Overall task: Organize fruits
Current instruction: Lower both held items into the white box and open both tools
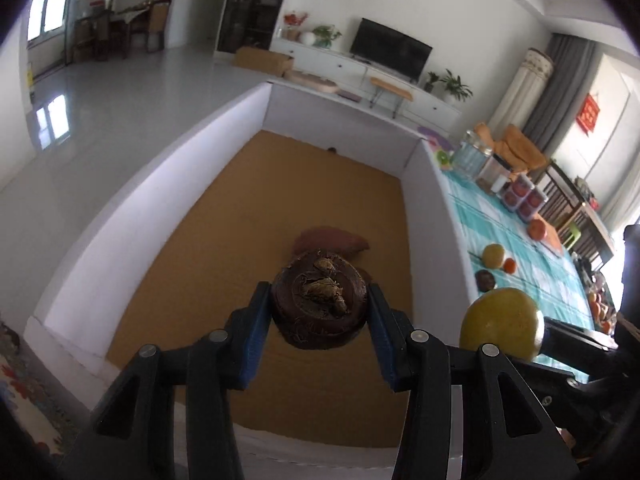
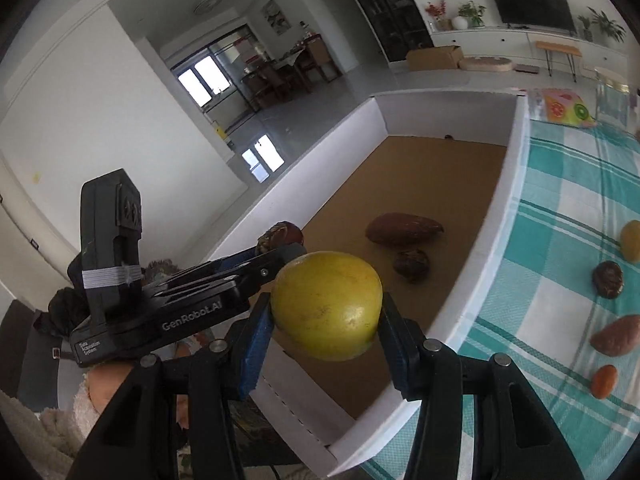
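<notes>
Over the box (image 1: pixel 224 168), white-walled with a brown cardboard floor: left claw (image 1: pixel 319 308), blue pads pressed on either side of a dark brown round fruit (image 1: pixel 319 300) with a dried, crusty top, carried above the floor.

Beside it, to the right: right claw (image 2: pixel 326 312), pads clamped on a yellow-green mango (image 2: pixel 326 304), held over the box's near corner. The mango also shows at the right edge of the left wrist view.

Box contents, on the floor: one reddish-brown oblong fruit (image 2: pixel 404 228); one small dark round fruit (image 2: pixel 412 265) just beside it.

Table, under a teal-and-white checked cloth (image 2: pixel 560 216), right of the box:
- yellow fruit (image 2: pixel 631 240), near the far edge of view
- dark round fruit (image 2: pixel 607 279)
- reddish-brown oblong fruit (image 2: pixel 616 335)
- small orange fruit (image 2: pixel 604 381)
- glass jars (image 1: pixel 474 156) and clear containers of red fruit (image 1: pixel 524 196), farther back.

The loose fruits lie apart from one another.
</notes>
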`<state>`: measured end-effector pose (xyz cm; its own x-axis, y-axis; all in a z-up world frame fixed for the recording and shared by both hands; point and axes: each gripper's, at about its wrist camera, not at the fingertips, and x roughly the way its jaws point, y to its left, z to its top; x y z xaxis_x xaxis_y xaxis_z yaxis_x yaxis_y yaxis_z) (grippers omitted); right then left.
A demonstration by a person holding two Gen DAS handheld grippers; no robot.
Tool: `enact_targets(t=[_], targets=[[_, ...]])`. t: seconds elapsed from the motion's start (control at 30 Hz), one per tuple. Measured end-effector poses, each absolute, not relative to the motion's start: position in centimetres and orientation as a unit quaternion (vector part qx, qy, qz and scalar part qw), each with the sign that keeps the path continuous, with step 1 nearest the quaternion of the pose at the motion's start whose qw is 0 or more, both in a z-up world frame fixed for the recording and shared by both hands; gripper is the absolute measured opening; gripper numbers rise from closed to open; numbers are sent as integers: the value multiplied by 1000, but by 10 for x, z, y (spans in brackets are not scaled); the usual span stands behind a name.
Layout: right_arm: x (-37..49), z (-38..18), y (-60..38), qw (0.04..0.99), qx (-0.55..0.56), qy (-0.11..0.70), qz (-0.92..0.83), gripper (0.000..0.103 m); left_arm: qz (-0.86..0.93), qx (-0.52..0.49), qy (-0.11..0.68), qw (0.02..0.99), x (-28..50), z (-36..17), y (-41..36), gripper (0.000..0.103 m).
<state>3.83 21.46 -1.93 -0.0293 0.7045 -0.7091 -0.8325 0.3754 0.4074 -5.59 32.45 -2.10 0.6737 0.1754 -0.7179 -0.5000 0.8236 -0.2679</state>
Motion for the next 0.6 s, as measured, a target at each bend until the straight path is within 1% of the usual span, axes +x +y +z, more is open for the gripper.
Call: enact_targets(t=[0.2, 0.27, 0.3, 0.33, 0.4, 0.5, 0.57, 0.6], targets=[[22, -42, 253, 691, -129, 456, 546, 52, 245, -240, 374, 862, -64, -43, 346, 49], [19, -42, 253, 698, -131, 452, 540, 54, 255, -238, 372, 860, -64, -46, 346, 52], [20, -40, 250, 701, -127, 449, 539, 60, 255, -235, 371, 861, -62, -46, 344, 60], [26, -38, 244, 705, -123, 445, 538, 70, 257, -231, 370, 862, -60, -45, 341, 73], [33, -29, 230, 724, -118, 424, 531, 76, 265, -229, 364, 863, -55, -42, 336, 86], [49, -20, 197, 752, -106, 404, 510, 77, 244, -234, 354, 872, -47, -37, 324, 86], [64, -17, 165, 776, -91, 395, 484, 82, 222, -222, 352, 882, -42, -32, 309, 86], [73, -17, 147, 789, -85, 390, 468, 87, 207, -213, 352, 888, -37, -29, 297, 86]])
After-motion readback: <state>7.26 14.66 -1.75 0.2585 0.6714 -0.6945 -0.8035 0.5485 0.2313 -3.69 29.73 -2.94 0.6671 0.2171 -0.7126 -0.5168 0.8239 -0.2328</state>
